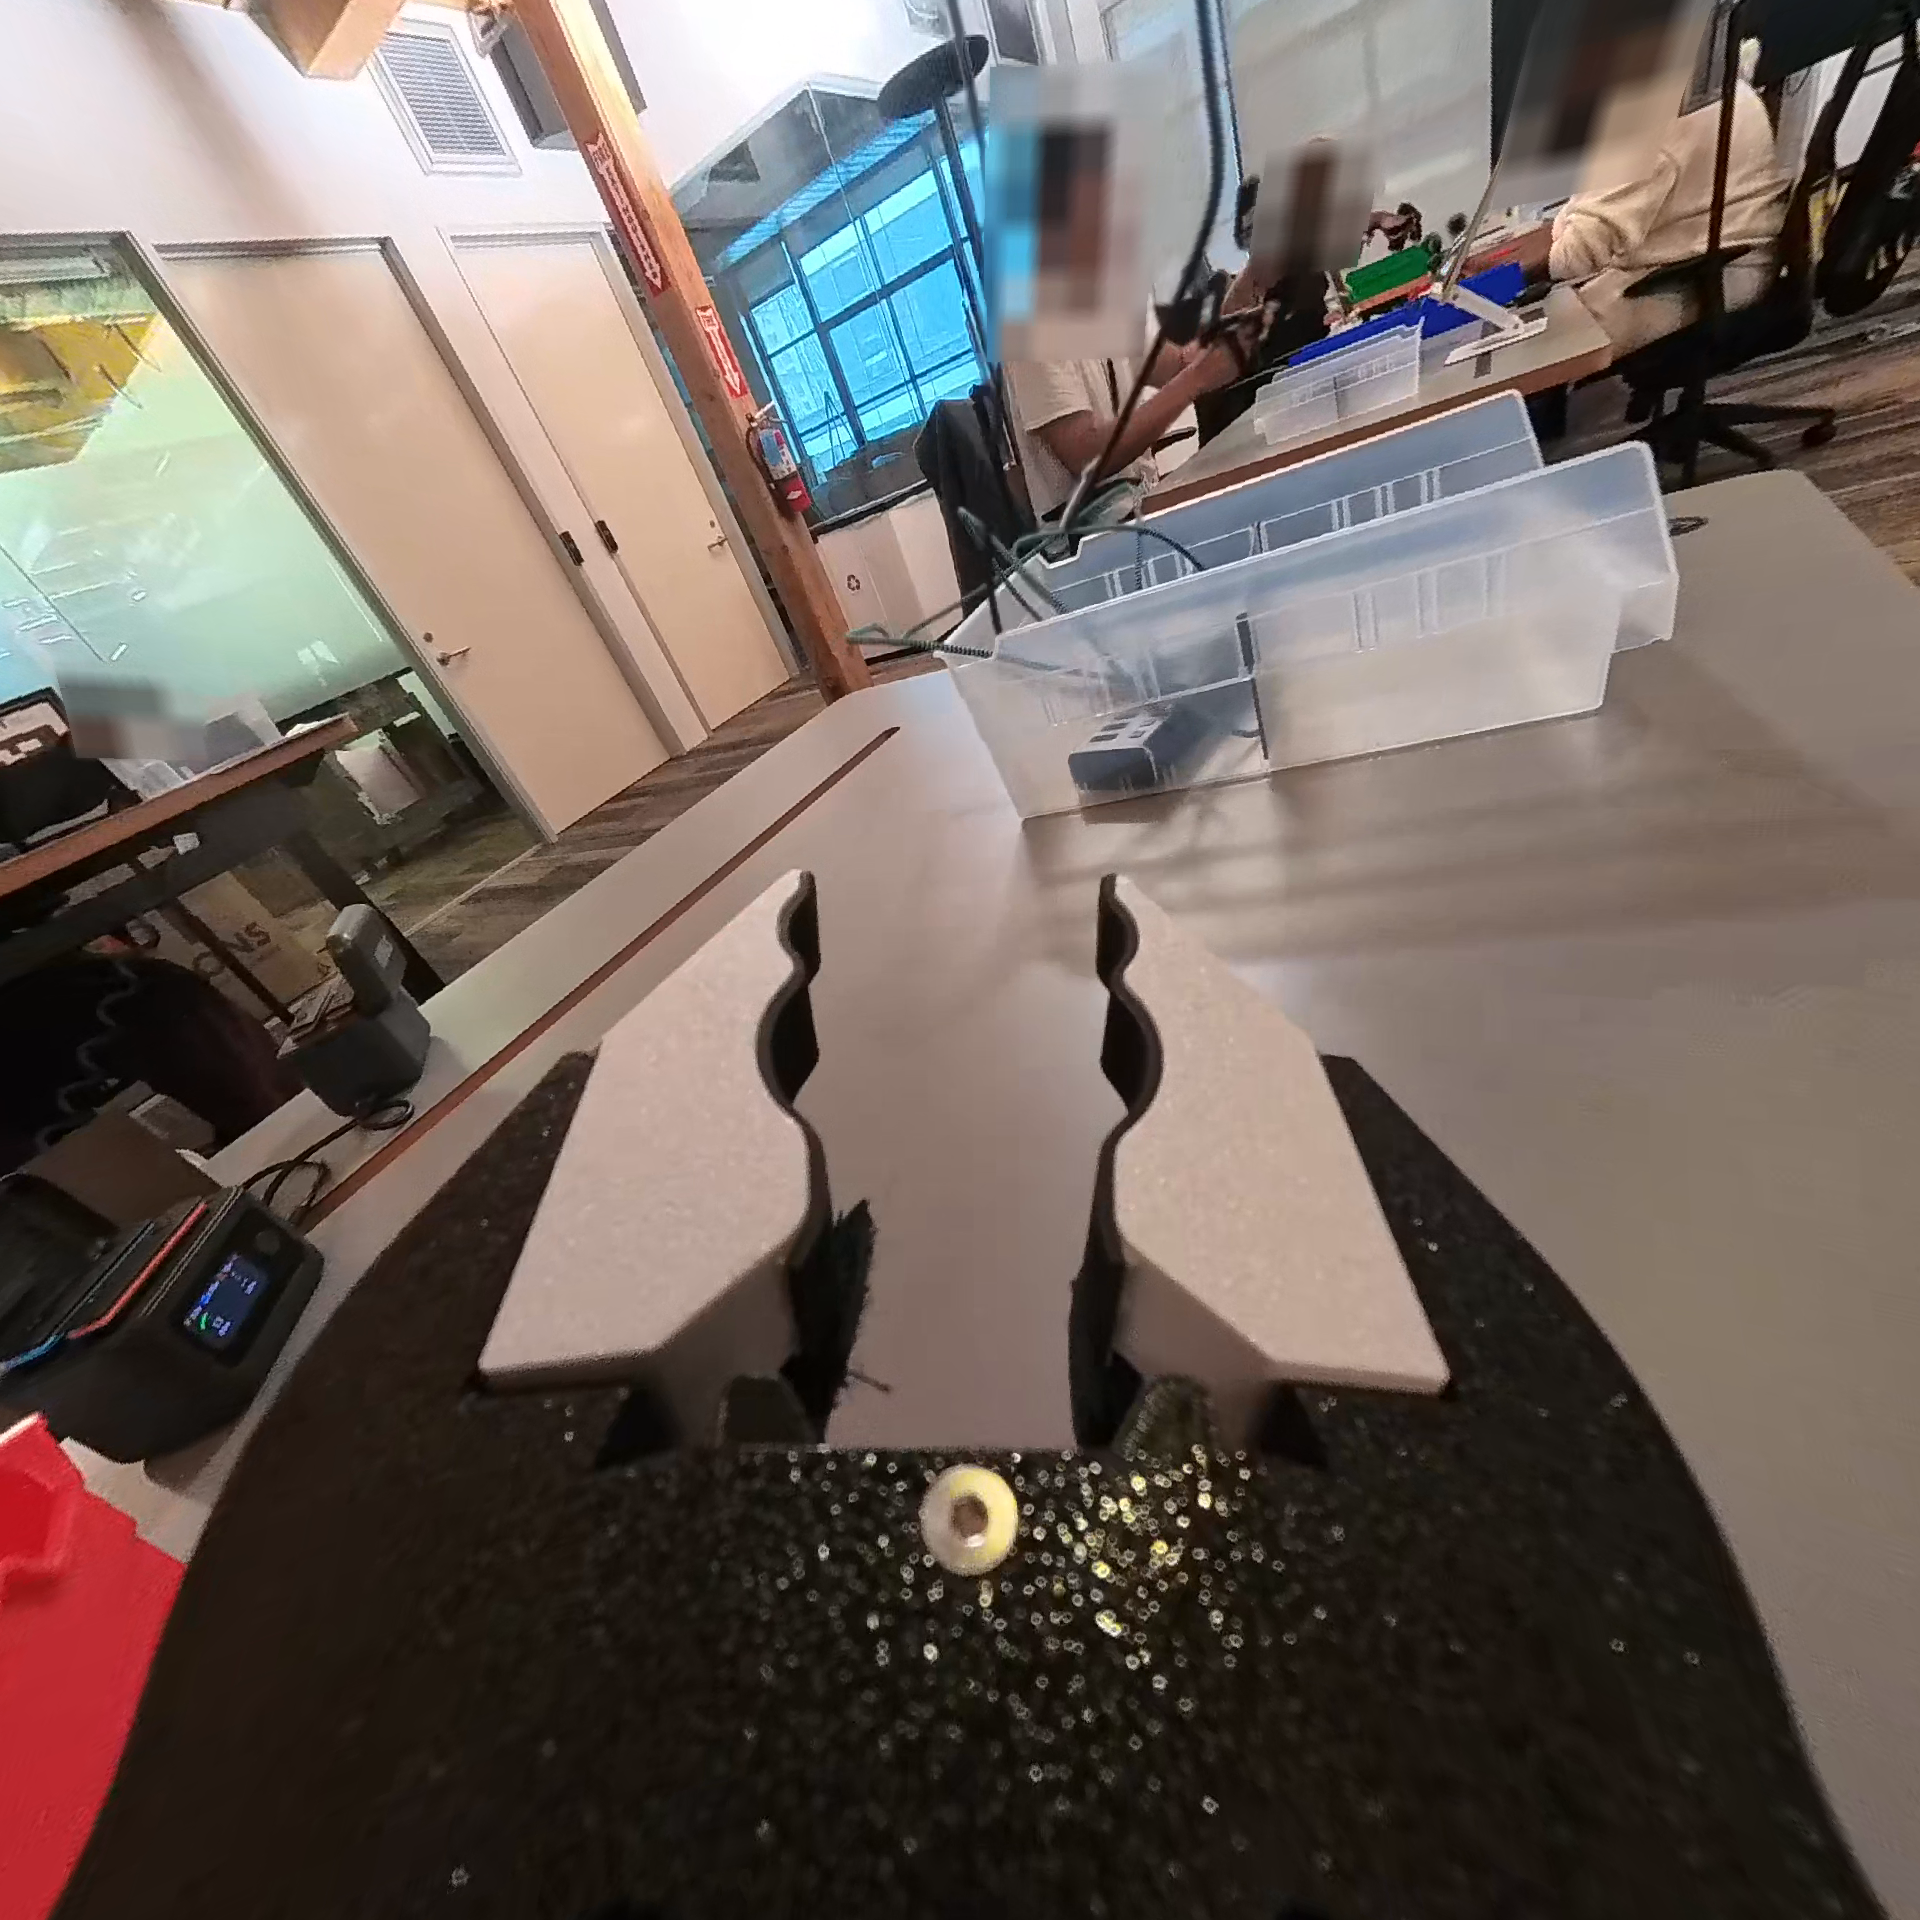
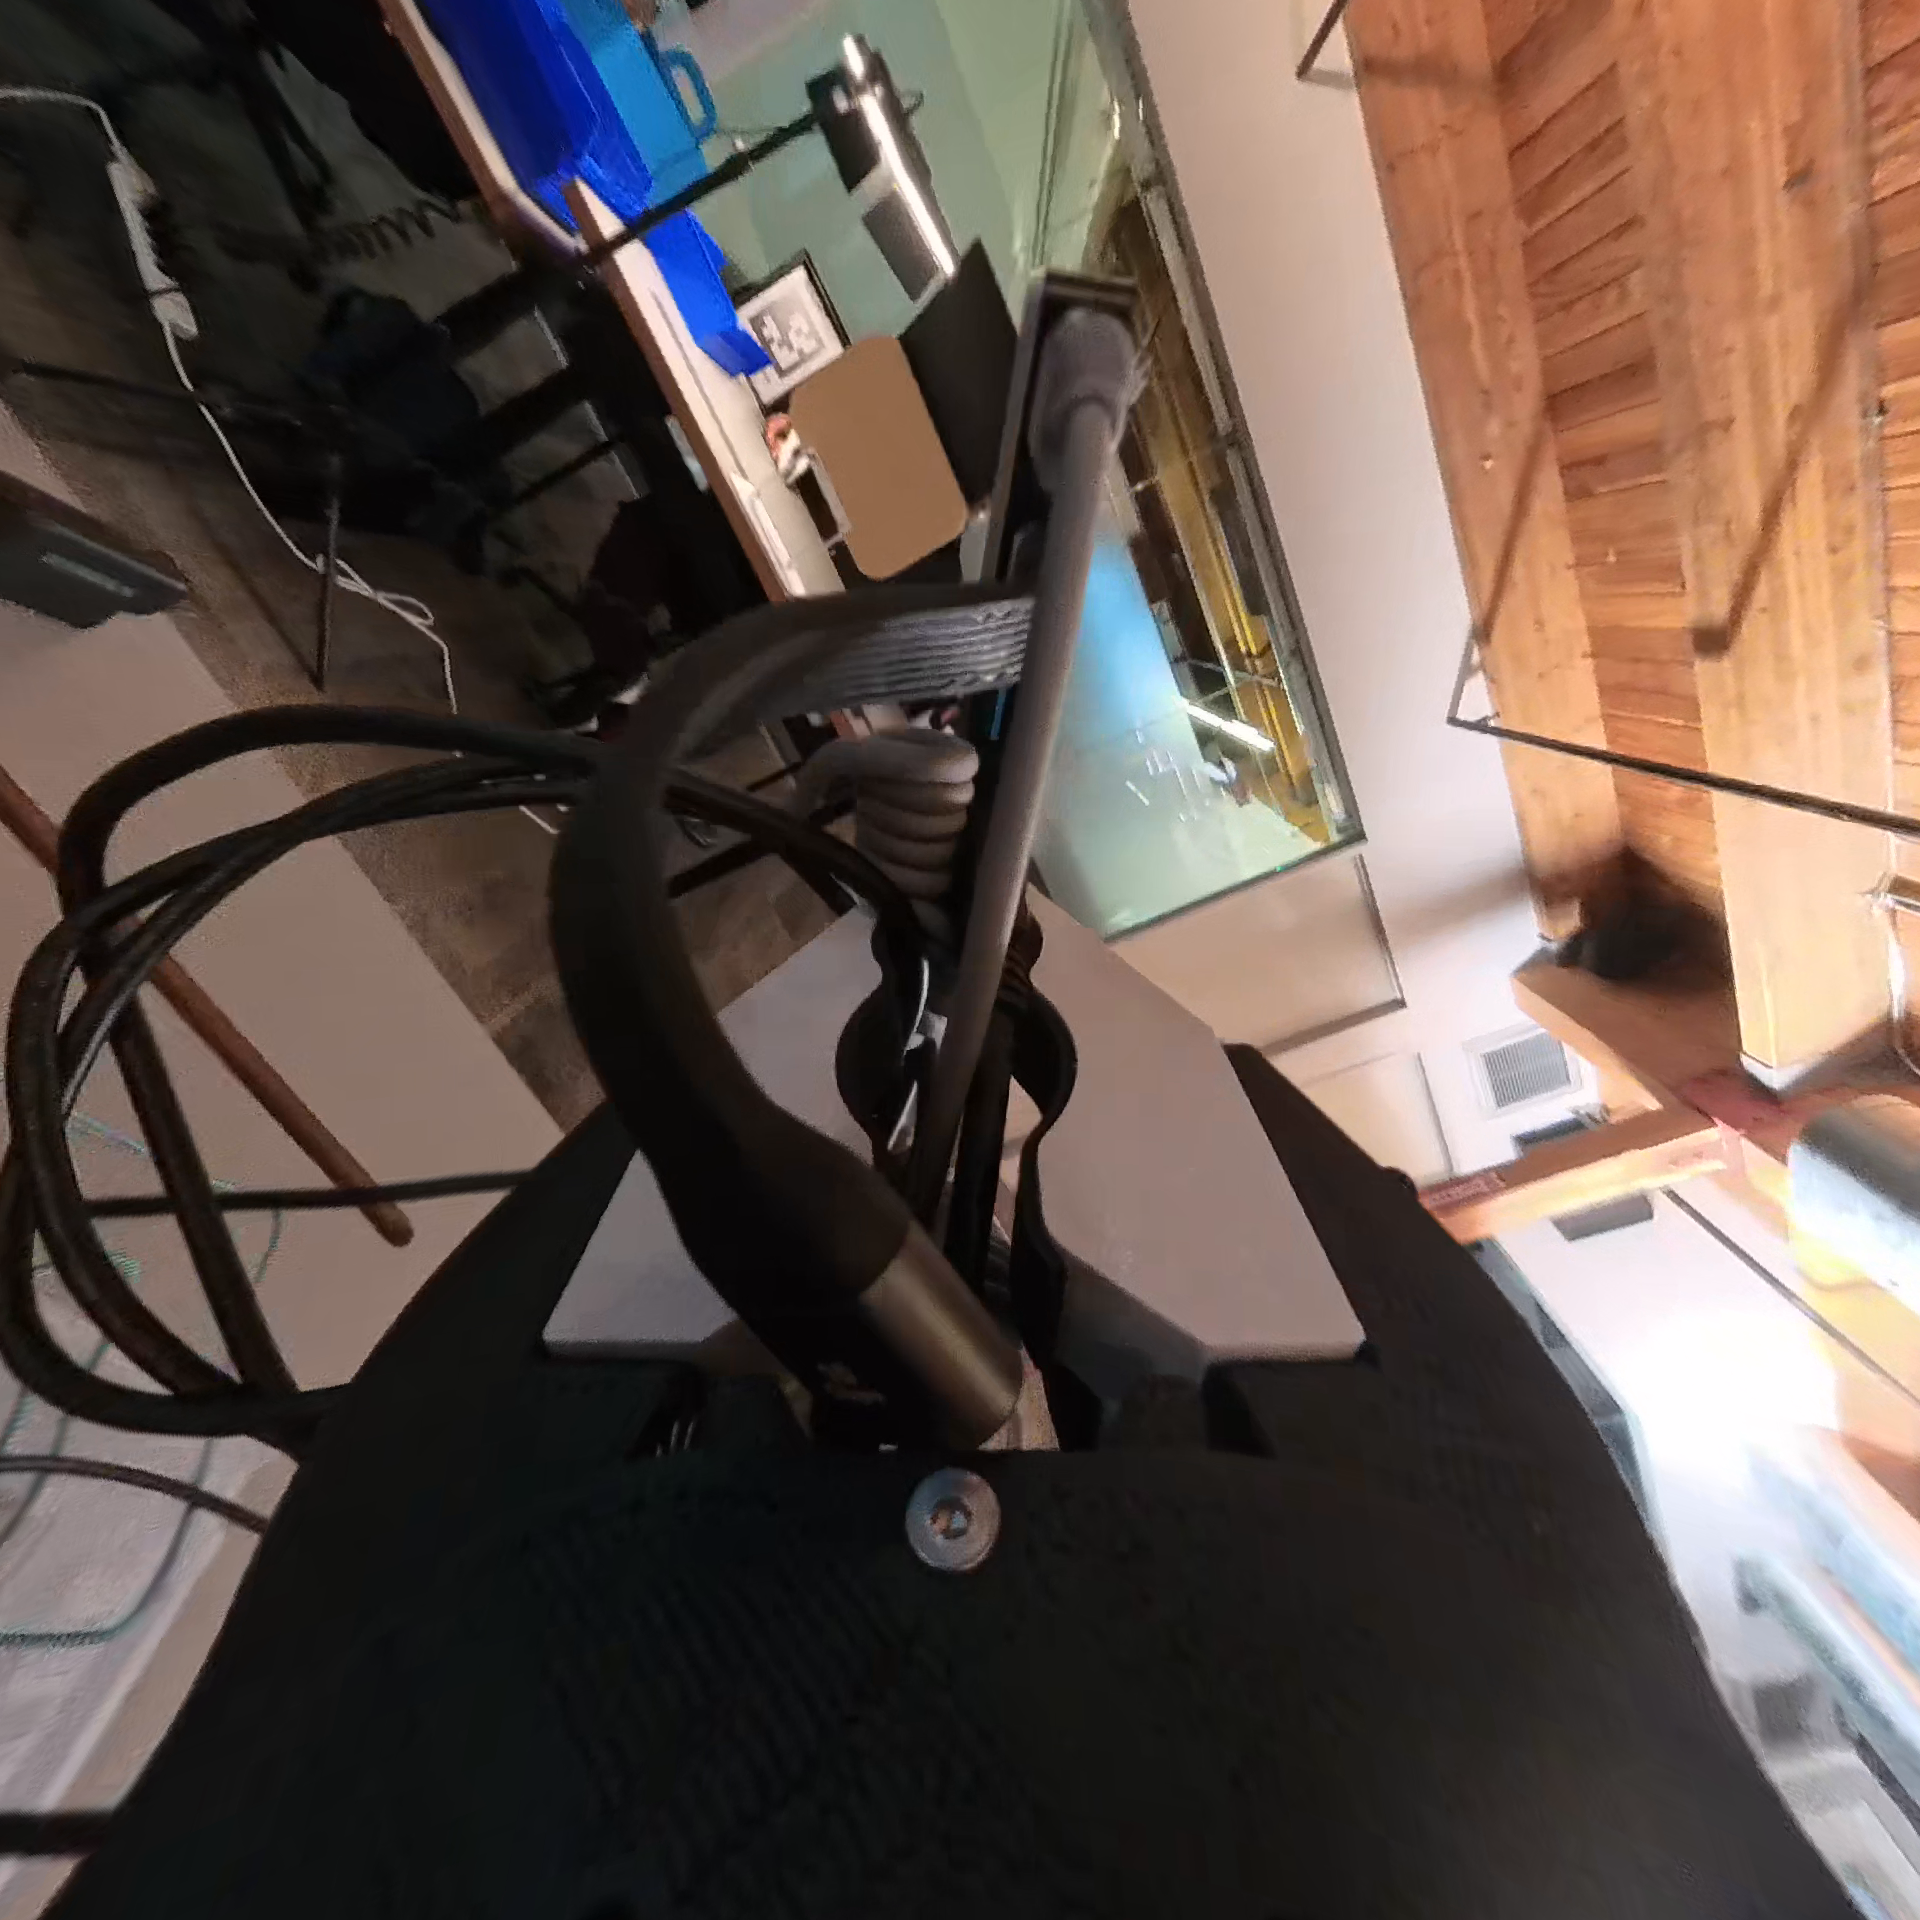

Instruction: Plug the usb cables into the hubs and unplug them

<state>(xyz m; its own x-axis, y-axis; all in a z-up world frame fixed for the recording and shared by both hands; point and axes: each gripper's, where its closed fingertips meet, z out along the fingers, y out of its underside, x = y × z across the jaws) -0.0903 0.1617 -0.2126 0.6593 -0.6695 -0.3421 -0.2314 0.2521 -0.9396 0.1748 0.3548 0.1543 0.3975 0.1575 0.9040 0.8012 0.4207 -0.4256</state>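
L gripper (image 1: pixel 956 997): fingers spread wide, nothing between them, hovering low over the grey table (image 1: pixel 1455 935). Idle for now.
R gripper (image 2: pixel 956 997): fingers pressed in on a tangle of cables (image 2: pixel 966 1060), lifted in the air, cam tilted hard toward wall & ceiling.
Hub no. 1: dark usb hub (image 1: pixel 1127 750) lying in the near end of a clear plastic bin (image 1: pixel 1434 665), well ahead of L gripper.
Hub no. 2: slim dark hub (image 2: pixel 1023 447) dangling above R gripper, grey cable (image 2: pixel 1049 644) running into its top end. Looks plugged, my read only.
Loose plug: metal-shell connector (image 2: pixel 935 1340) sits right at the R fingers' base, thick black lead (image 2: pixel 623 831) arcing off it.
Black loops: more cable (image 2: pixel 73 987) hanging out to the side.
Step in hand: prob. carrying the bundle to a workable spot.
Doing it well: set the hub down flat, pin it w/ L gripper, re-grip one plug by its shell, not the cord, then push straight along the port axis.
Risk: tangle snags; pinch may slip.
Hard to see: which strands R fingers really pinch, ports on either hub, where black loops end. Right view motion-blurred; bin walls blur hub no. 1.
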